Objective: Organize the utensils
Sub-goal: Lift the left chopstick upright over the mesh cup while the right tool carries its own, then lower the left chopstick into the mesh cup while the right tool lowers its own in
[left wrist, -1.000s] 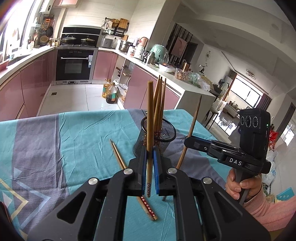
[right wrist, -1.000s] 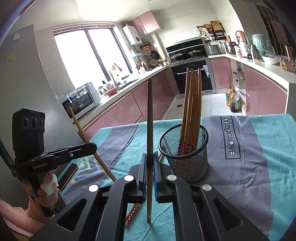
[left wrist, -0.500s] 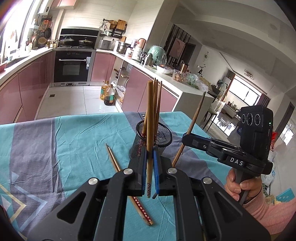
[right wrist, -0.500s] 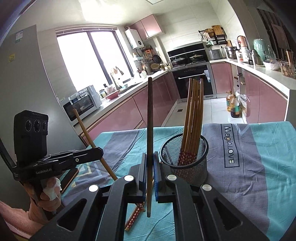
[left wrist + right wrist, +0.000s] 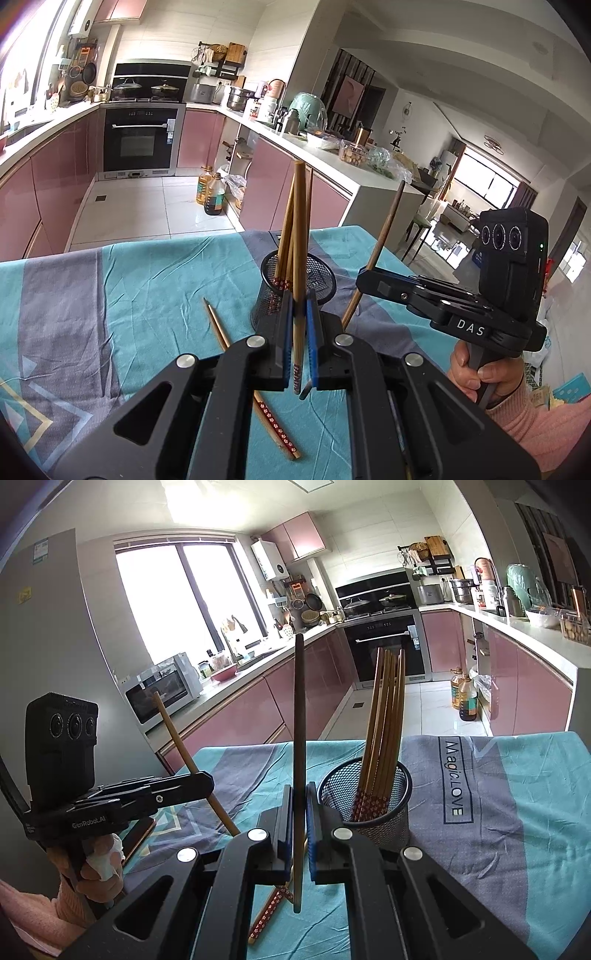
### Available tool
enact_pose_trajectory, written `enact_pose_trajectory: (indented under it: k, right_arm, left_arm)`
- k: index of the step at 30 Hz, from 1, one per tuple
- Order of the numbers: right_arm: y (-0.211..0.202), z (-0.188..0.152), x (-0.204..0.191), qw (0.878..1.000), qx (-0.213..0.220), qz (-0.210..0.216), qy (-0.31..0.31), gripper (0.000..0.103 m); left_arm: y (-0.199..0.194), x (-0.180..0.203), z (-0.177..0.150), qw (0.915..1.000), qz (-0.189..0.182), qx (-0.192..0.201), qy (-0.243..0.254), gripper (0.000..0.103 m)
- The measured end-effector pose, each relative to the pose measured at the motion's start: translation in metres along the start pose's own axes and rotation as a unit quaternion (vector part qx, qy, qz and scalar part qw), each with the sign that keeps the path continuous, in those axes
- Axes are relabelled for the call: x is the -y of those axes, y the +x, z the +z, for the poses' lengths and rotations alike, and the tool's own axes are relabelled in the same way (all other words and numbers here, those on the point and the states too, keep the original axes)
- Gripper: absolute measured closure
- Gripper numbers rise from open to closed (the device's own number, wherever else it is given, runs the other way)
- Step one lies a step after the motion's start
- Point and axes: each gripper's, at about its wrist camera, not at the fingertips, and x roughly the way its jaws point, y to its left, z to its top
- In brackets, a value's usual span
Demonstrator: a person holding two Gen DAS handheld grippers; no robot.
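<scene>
One light wooden chopstick (image 5: 298, 280) is clamped upright in the left tongs (image 5: 297, 354), one dark chopstick (image 5: 298, 753) in the right tongs (image 5: 298, 838). Another lies on the teal-and-grey clothed table (image 5: 147, 288). Beyond, a black mesh cup (image 5: 369, 805) holds more; pink kitchen cabinets (image 5: 258, 709) are seen behind.

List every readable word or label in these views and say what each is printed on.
"DAS": on the right gripper.
"GenRobot.AI": on the left gripper.
"MagicLOVE": on the tablecloth.
Fridge sticker: too blurred to read.
Oven label: too small to read.
</scene>
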Motion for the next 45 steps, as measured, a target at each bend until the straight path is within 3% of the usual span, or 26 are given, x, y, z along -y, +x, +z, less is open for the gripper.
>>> enact_pose_trajectory:
  k: [45]
  right_arm:
    - [-0.001, 0.019, 0.004, 1.000, 0.016, -0.004, -0.016, 0.097]
  left_arm:
    - [0.010, 0.020, 0.028, 0.9993, 0.004, 0.009, 0.035, 0.096]
